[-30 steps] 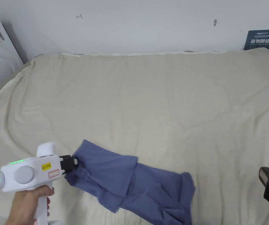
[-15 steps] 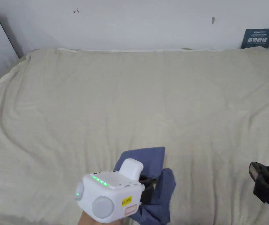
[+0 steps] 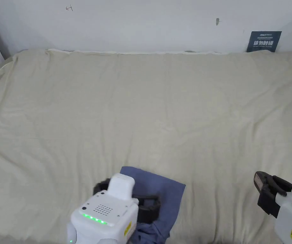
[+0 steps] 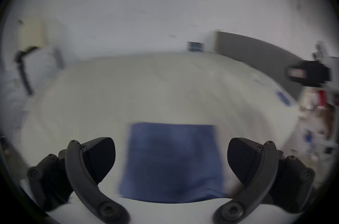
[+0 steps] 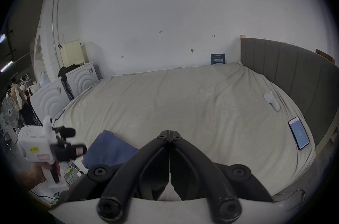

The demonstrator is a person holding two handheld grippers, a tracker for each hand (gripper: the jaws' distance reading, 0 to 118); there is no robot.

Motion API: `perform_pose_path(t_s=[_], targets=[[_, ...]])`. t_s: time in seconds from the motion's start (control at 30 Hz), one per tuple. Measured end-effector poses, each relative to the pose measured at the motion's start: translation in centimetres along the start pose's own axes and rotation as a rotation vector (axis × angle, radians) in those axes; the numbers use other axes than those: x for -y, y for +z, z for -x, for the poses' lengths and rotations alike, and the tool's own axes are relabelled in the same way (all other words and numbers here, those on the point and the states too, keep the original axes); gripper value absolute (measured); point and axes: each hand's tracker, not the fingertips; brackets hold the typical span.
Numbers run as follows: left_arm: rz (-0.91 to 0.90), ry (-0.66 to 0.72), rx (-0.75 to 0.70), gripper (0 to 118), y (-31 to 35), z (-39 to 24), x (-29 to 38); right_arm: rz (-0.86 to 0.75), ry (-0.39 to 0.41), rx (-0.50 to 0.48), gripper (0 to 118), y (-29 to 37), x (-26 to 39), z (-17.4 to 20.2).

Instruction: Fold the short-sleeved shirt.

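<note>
The blue short-sleeved shirt (image 3: pixel 162 192) lies folded into a compact block on the beige bed sheet (image 3: pixel 161 111), near the front edge. My left gripper (image 3: pixel 127 195) hovers over the shirt's near end. In the left gripper view this gripper (image 4: pixel 170 152) has its jaws wide apart with the shirt (image 4: pixel 172 160) lying between and beyond them, untouched. My right gripper (image 3: pixel 267 187) is off to the right above bare sheet. The right gripper view shows it (image 5: pixel 169 133) with jaws pressed together on nothing, and the shirt (image 5: pixel 110 149) to its left.
A phone (image 5: pixel 299 133) and a white handheld device (image 5: pixel 271 100) lie near the bed's right side by the grey headboard (image 5: pixel 286 70). A blue sign (image 3: pixel 263 41) leans on the wall. White appliances (image 5: pixel 80 79) stand left of the bed.
The left gripper swept its end of the spread shirt rightward over the rest, making a compact fold, then let go and opened. The right gripper edged a little inward, still shut.
</note>
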Motion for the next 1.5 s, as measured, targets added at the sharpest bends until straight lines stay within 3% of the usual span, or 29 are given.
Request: perform_pose_path(t_s=[0.07,0.1,0.13,0.17,0.2,0.23,0.3,0.4,0.47,0.57,0.63,0.7,0.87,0.93,1.03,1.07,1.13,1.17,1.2,1.27,1.3,1.33,1.5], targets=[[0.034,-0.078,-0.256,118,-1.1,-0.3,0.2,-0.001,0.001,-0.012,0,0.0,0.1,0.5],[0.067,-0.167,-0.295,115,-2.0,-0.7,0.3,0.001,0.007,-0.021,0,0.0,0.2,0.8],[0.086,-0.227,-0.306,100,-2.5,-1.1,1.0,0.002,0.011,-0.023,0,0.0,0.2,1.0],[0.101,-0.313,-0.302,62,-3.1,-2.0,2.0,0.003,0.017,-0.026,0,0.0,0.3,1.2],[0.147,-0.396,-0.3,1,-3.9,-3.1,3.2,0.004,0.023,-0.028,0,0.1,0.3,1.3],[0.19,-0.424,-0.27,0,-3.9,-4.1,4.6,0.005,0.029,-0.028,0,0.2,0.4,1.4],[0.241,-0.374,-0.1,0,-3.6,-6.0,6.4,0.01,0.03,-0.028,0,0.1,0.4,1.4],[0.22,-0.449,-0.052,0,-3.1,-10.0,9.3,0.018,0.028,-0.026,0,0.2,0.5,1.5],[0.228,-0.408,0.082,0,-2.7,-11.1,9.6,0.026,0.031,-0.034,0,0.1,0.6,1.6],[0.264,-0.183,0.205,0,-2.1,-10.1,7.7,0.053,0.044,-0.073,0,-0.7,1.0,2.4],[0.233,-0.042,0.254,0,-2.0,-8.1,6.7,0.098,0.011,-0.18,0,-1.8,1.5,3.0],[0.158,0.014,0.234,0,-0.9,-5.0,5.0,0.196,-0.089,-0.337,0,-3.9,2.4,3.6],[0.093,0.349,0.293,0,-1.4,6.5,1.0,0.519,-0.304,-0.598,0,-12.0,6.2,5.9],[0.205,0.458,0.392,0,-3.5,11.3,1.4,0.626,-0.391,-0.639,0,-15.9,8.5,6.6],[0.231,0.516,0.37,0,-4.1,14.6,2.8,0.698,-0.567,-0.694,0,-19.8,11.8,6.6],[0.226,0.527,0.357,0,-4.1,15.0,2.9,0.717,-0.607,-0.675,0,-20.5,12.7,6.4],[0.211,0.581,0.399,0,-4.2,16.2,3.4,0.76,-0.616,-0.545,0,-21.4,14.3,5.7],[0.202,0.63,0.436,1,-3.9,16.3,3.7,0.752,-0.735,-0.595,0,-21.5,14.9,5.0],[0.21,0.667,0.424,27,-4.1,16.6,3.7,0.75,-0.853,-0.61,0,-21.3,15.3,4.6],[0.259,0.663,0.378,105,-5.1,16.7,3.6,0.743,-0.769,-0.578,0,-20.8,14.7,4.9],[0.282,0.643,0.39,118,-5.7,16.5,3.8,0.723,-0.633,-0.579,0,-20.8,14.2,5.2],[0.298,0.637,0.398,117,-7.2,16.1,4.9,0.724,-0.601,-0.58,0,-20.8,14.0,5.3],[0.405,0.529,0.328,118,-11.7,13.5,4.9,0.735,-0.668,-0.604,0,-21.0,14.6,4.7]])
